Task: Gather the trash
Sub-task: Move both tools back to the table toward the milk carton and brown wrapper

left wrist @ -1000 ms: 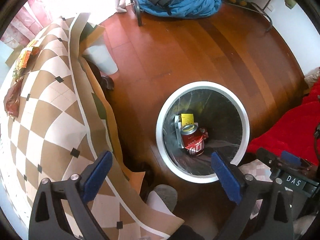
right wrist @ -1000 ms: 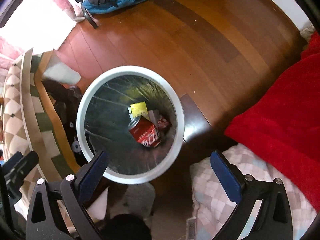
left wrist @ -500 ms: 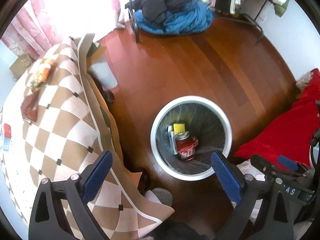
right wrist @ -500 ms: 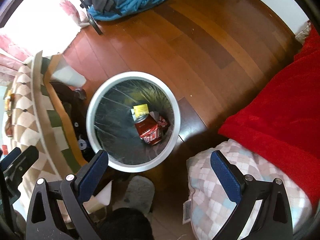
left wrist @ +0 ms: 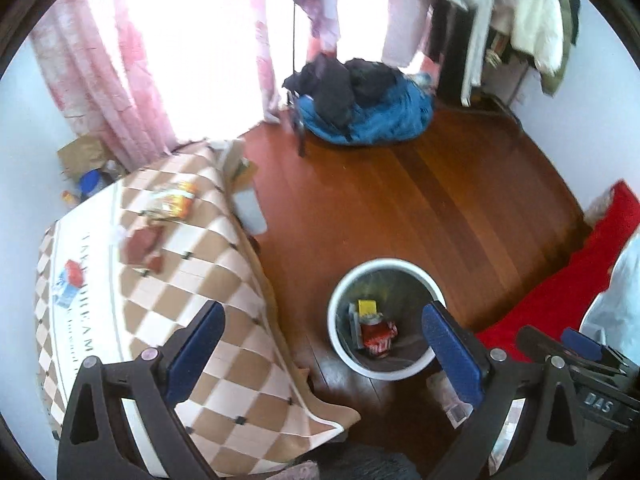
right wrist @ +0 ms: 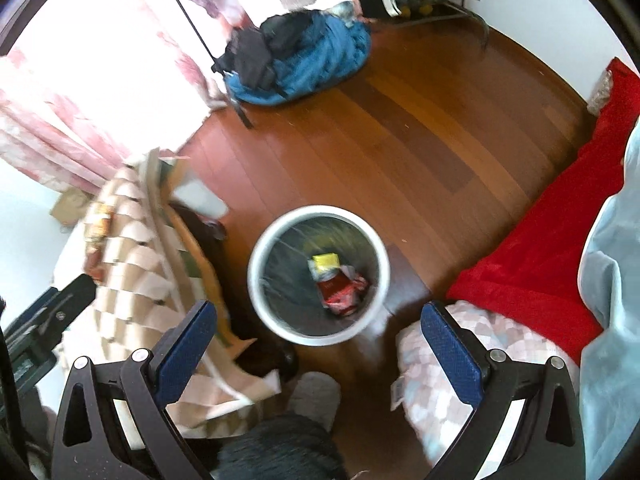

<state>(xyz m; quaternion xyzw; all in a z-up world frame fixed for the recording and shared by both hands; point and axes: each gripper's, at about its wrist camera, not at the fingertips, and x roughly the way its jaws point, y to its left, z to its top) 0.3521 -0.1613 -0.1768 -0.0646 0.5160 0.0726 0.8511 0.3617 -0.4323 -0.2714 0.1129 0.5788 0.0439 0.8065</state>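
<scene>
A white-rimmed trash bin point(left wrist: 336, 300) point(right wrist: 260, 248) stands on the wooden floor, holding a red can point(left wrist: 374, 334) point(right wrist: 338, 290) and a yellow packet point(left wrist: 367, 307) point(right wrist: 326, 260). Both grippers are high above it. My left gripper point(left wrist: 324, 346) is open and empty. My right gripper point(right wrist: 318, 342) is open and empty. On the checkered table point(left wrist: 192, 280) lie an orange-yellow snack wrapper point(left wrist: 176, 200), a dark red wrapper point(left wrist: 142, 246) and a small red and blue carton point(left wrist: 68, 284).
A red blanket point(right wrist: 552, 220) and a patterned pillow point(right wrist: 452, 360) lie to the right. A blue and black clothes pile point(left wrist: 360, 108) and a hanging rack of clothes point(left wrist: 500, 20) stand at the back. Pink curtains point(left wrist: 100, 60) hang at the left.
Both grippers have risen away from the bin, which now looks smaller. More of the room, the table top and its wrappers have come into view.
</scene>
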